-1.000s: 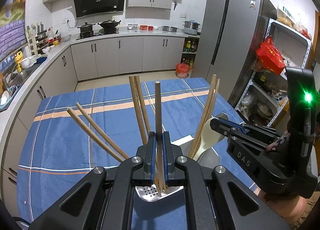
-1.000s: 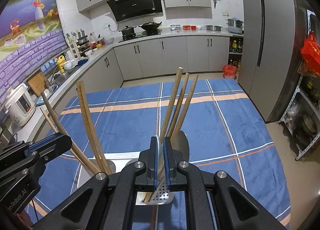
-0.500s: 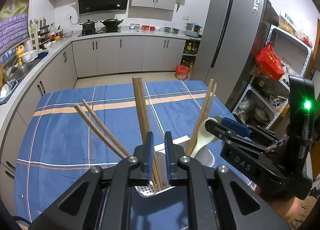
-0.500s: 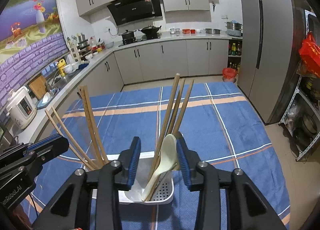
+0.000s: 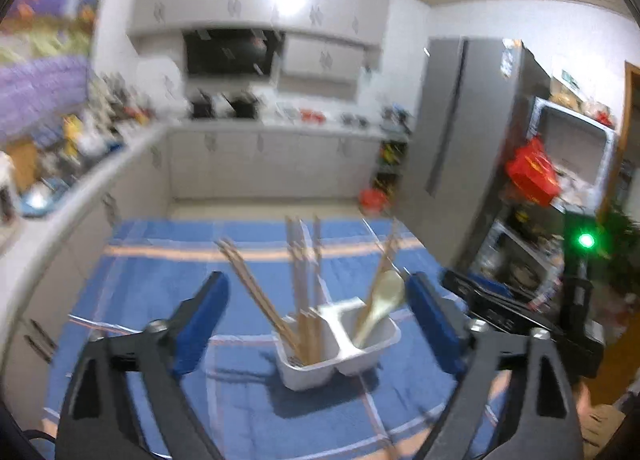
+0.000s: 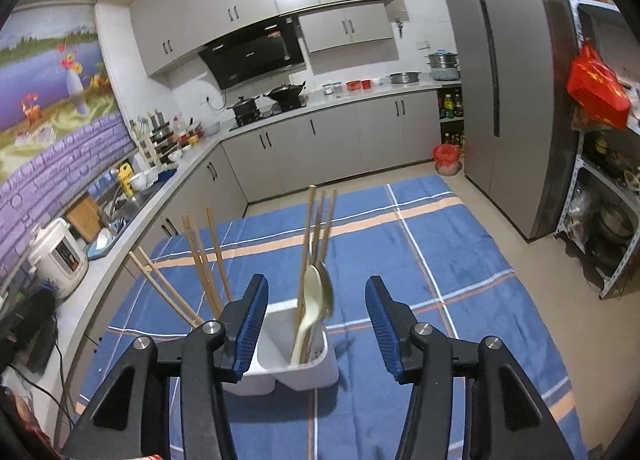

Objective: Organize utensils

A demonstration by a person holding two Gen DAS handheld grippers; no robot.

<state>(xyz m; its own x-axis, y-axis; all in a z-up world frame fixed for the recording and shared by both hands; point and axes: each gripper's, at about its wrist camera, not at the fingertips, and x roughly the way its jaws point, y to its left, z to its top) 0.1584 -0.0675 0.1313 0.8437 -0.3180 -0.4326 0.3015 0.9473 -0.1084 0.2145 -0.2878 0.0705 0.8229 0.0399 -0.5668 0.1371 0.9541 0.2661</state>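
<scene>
A white plastic two-compartment utensil caddy (image 6: 296, 364) stands on the blue plaid tablecloth (image 6: 440, 260), holding wooden chopsticks (image 6: 208, 260) left and a pale spoon (image 6: 312, 300) right. Grey kitchen cabinets (image 6: 340, 132) line the far wall. The left gripper (image 5: 316, 320) and right gripper (image 6: 314, 324) are both spread wide, empty, near the caddy.

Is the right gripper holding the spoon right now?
No: the right gripper is wide open and empty, and the spoon leans in the white holder among chopsticks.
</scene>
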